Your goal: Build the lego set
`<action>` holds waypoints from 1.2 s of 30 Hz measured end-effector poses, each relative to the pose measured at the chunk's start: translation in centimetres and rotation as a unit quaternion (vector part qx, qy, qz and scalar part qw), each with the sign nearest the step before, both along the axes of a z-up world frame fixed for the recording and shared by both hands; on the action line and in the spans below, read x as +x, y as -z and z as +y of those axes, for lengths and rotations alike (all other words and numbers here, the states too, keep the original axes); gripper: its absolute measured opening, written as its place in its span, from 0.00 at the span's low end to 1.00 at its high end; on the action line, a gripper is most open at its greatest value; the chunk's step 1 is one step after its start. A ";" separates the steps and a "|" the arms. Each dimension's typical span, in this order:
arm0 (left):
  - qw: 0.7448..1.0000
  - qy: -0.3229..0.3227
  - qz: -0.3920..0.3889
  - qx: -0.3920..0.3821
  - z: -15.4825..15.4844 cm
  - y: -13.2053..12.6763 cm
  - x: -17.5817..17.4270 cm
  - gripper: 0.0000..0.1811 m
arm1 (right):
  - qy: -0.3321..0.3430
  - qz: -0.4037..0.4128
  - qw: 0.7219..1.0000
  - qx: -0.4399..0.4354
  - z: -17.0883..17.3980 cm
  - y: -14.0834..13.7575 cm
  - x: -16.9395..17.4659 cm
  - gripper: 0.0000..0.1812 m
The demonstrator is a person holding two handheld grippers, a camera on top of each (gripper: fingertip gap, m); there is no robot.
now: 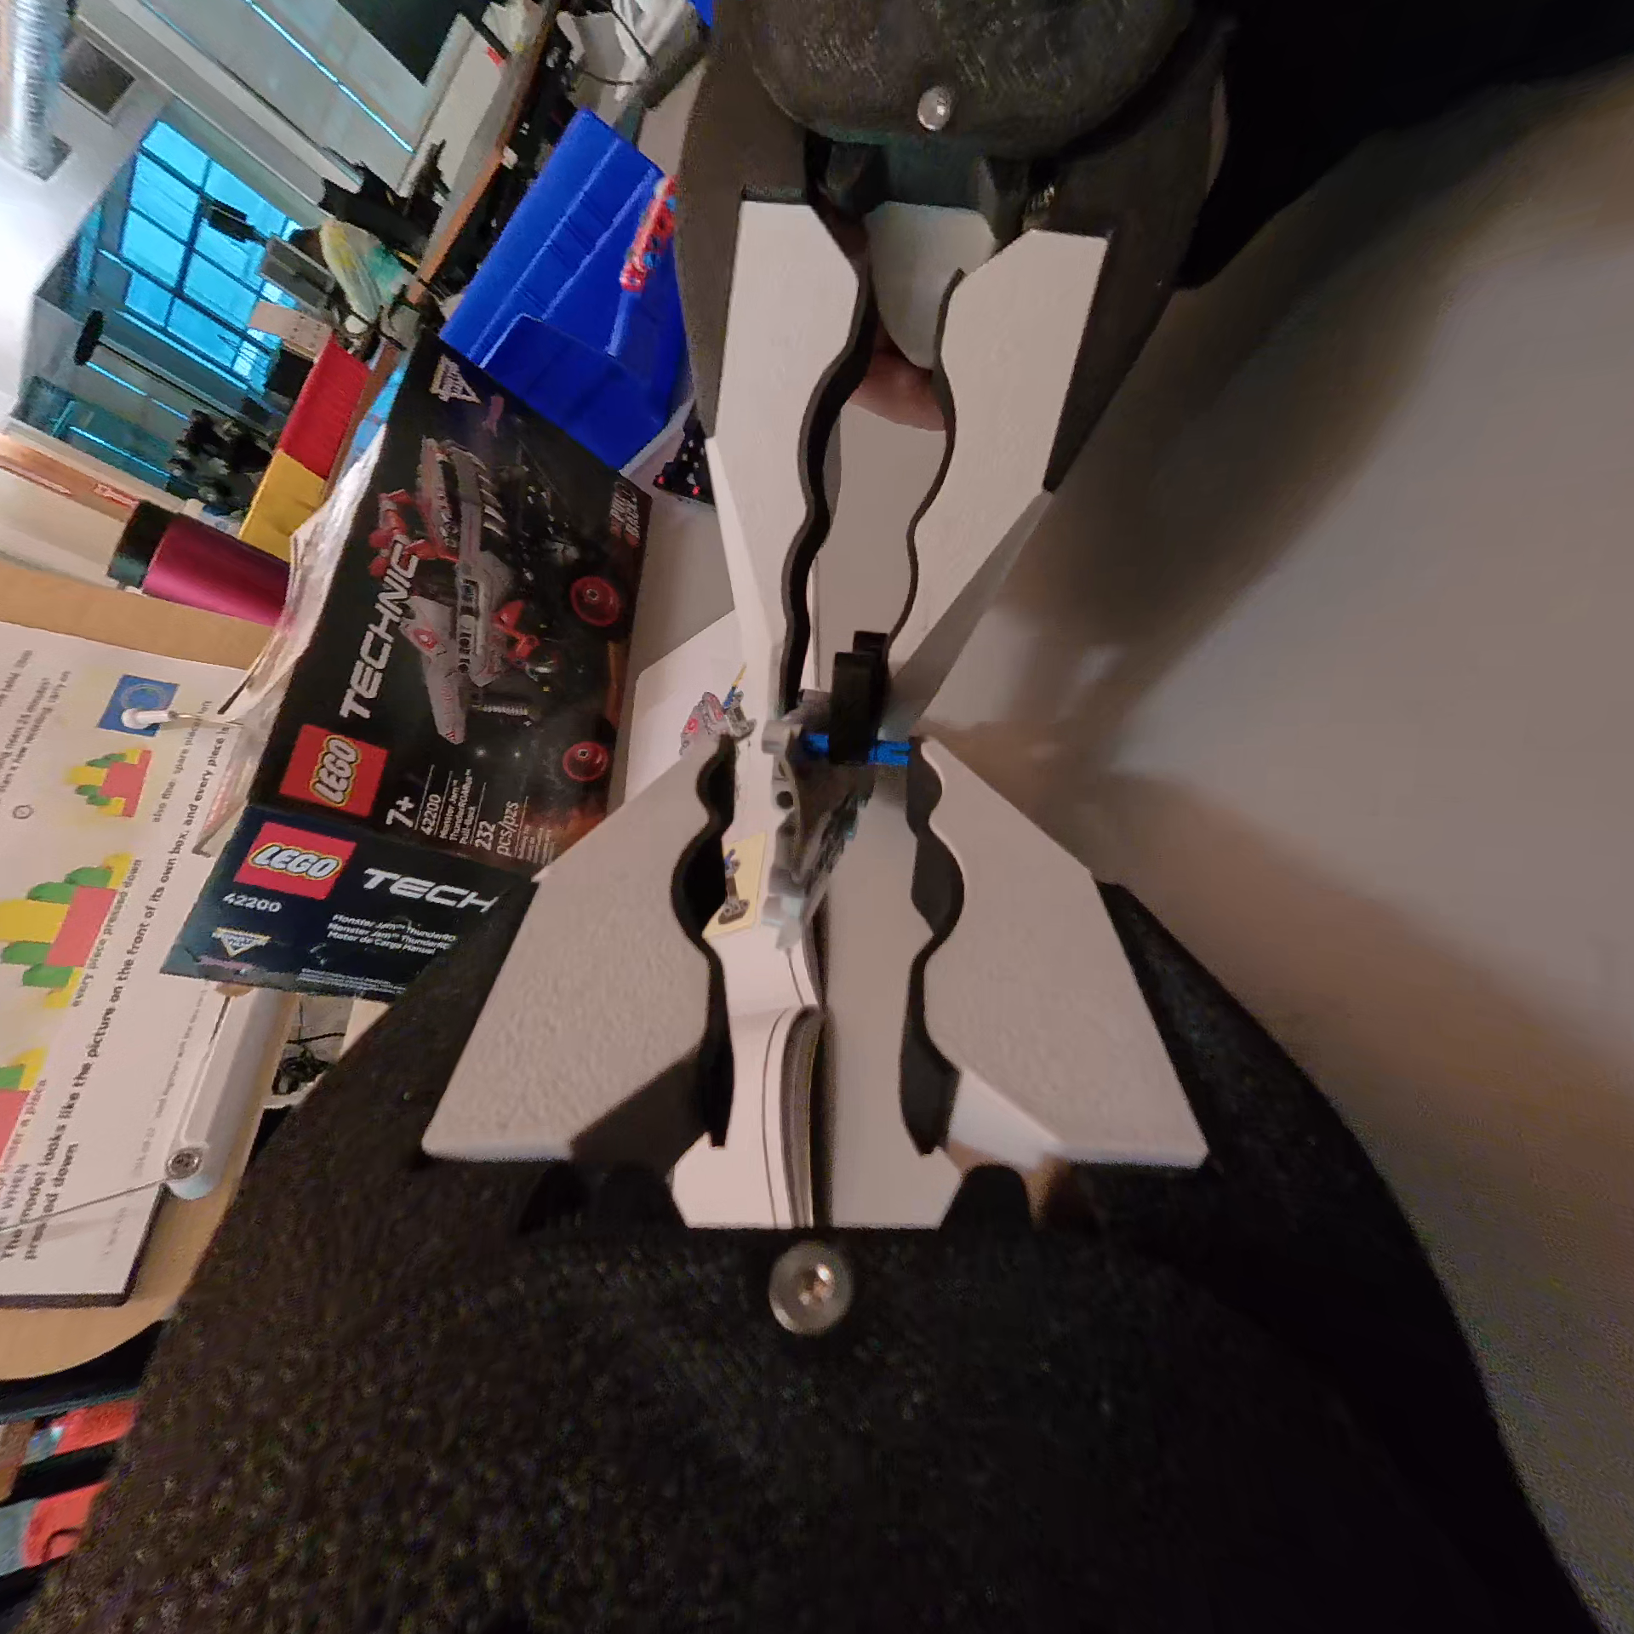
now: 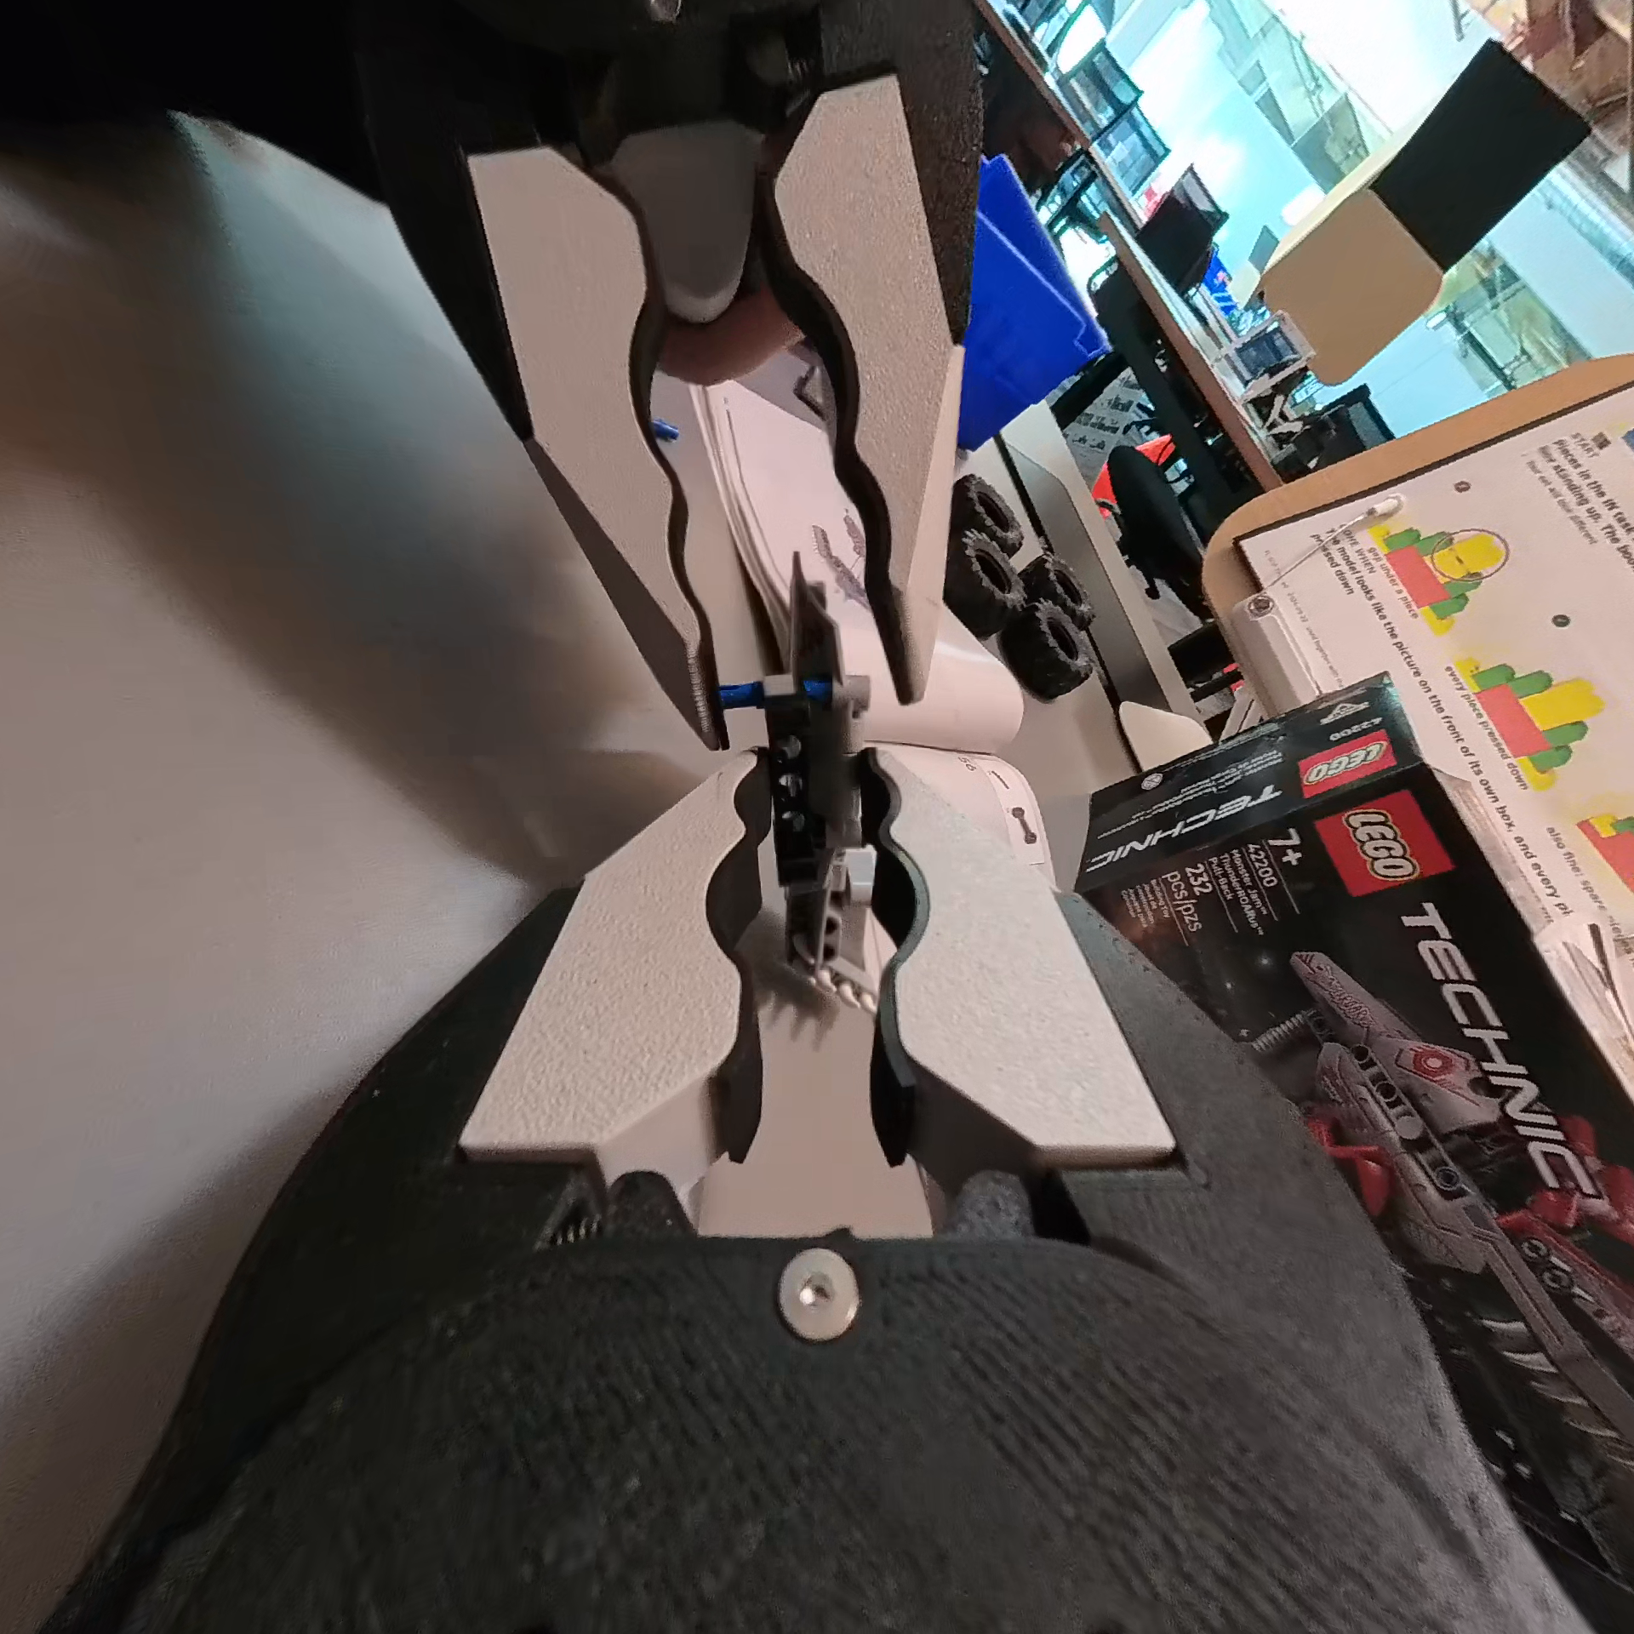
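A small lego assembly of grey and black beams point(image 1: 790, 827) with a blue pin point(image 1: 851, 752) through it hangs between my two grippers, which face each other tip to tip. My left gripper point(image 1: 824, 759) is closed across it: one fingertip touches the grey beam, the other the pin's end. In the right wrist view my right gripper point(image 2: 811, 762) is shut on the black beam point(image 2: 800, 778) of the same assembly. The left gripper point(image 2: 809, 718) comes in from above there, spanning the blue pin point(image 2: 741, 696). The right gripper point(image 1: 842, 688) shows at the top of the left wrist view.
An open instruction booklet point(image 1: 767, 1070) lies on the white table point(image 1: 1326, 619) under the grippers. The lego box point(image 1: 442, 707) point(image 2: 1326, 884) stands beside it. There is a blue bin point(image 1: 575, 292), several black tyres point(image 2: 1017, 601), a board with a printed sheet point(image 2: 1459, 637) and a maroon bottle point(image 1: 203, 566). Less than 4 cm separates the two grippers' tips.
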State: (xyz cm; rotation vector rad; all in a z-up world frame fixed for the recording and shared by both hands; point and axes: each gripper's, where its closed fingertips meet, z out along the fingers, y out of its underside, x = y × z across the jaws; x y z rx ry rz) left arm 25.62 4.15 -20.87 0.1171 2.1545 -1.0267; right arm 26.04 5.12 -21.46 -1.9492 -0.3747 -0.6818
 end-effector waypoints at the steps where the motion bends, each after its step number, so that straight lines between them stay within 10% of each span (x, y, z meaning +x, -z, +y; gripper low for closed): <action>1: 1.000 0.000 -0.001 0.012 0.0 0.3 0.0 0.21 | -0.003 -0.001 1.000 -0.006 0.0 0.3 -0.1 0.10; 36: 0.998 -0.015 0.031 0.051 -0.3 1.7 0.0 0.17 | -0.022 -0.011 1.000 0.004 -0.3 0.2 -0.6 0.14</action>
